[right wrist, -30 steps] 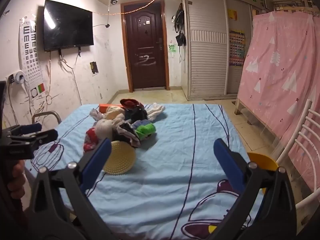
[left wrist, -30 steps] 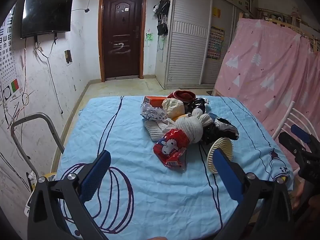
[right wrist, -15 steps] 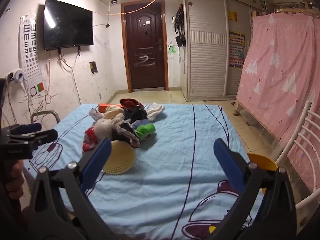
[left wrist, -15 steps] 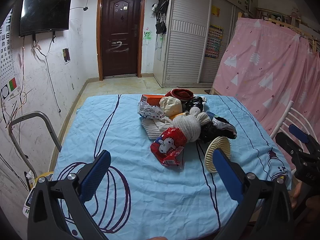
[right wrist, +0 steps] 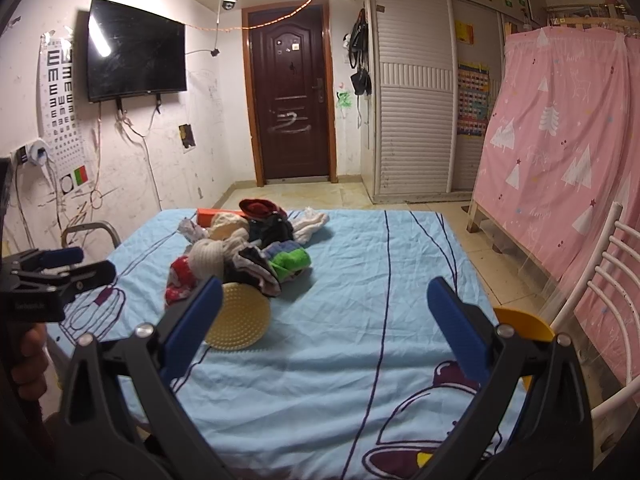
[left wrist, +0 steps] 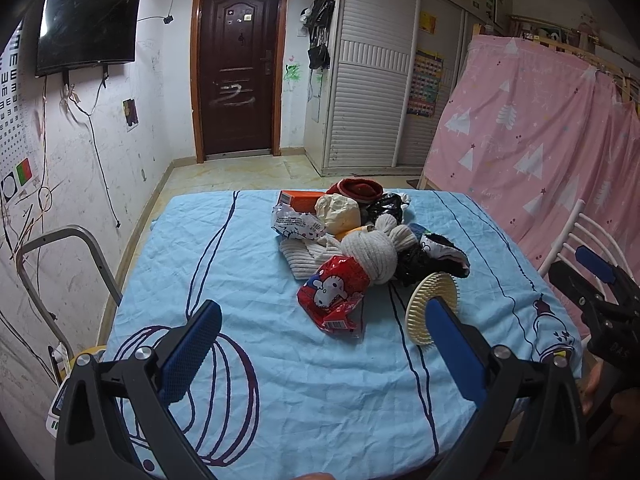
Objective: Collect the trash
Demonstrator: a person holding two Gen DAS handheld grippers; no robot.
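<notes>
looks like nothing's been collected yet. both tools are spread wide with nothing between the pads: left gripper (left wrist: pixel 320 344) and right gripper (right wrist: pixel 326 318) hang over the near edge of the blue sheet (left wrist: pixel 280 380), well short of the mess. the pile (left wrist: pixel 360 236) sits mid-bed toward the far side: red snack wrapper (left wrist: pixel 334 292) at the front, a white printed wrapper (left wrist: pixel 296 224) and an orange box (left wrist: pixel 302 200) behind, mixed in with socks and a yellow bristly disc (left wrist: pixel 430 300). i'd guess the red wrapper goes first. a yellow bin-like thing (right wrist: pixel 524 326) peeks out at the bed's right edge, can't tell for sure what it is.
</notes>
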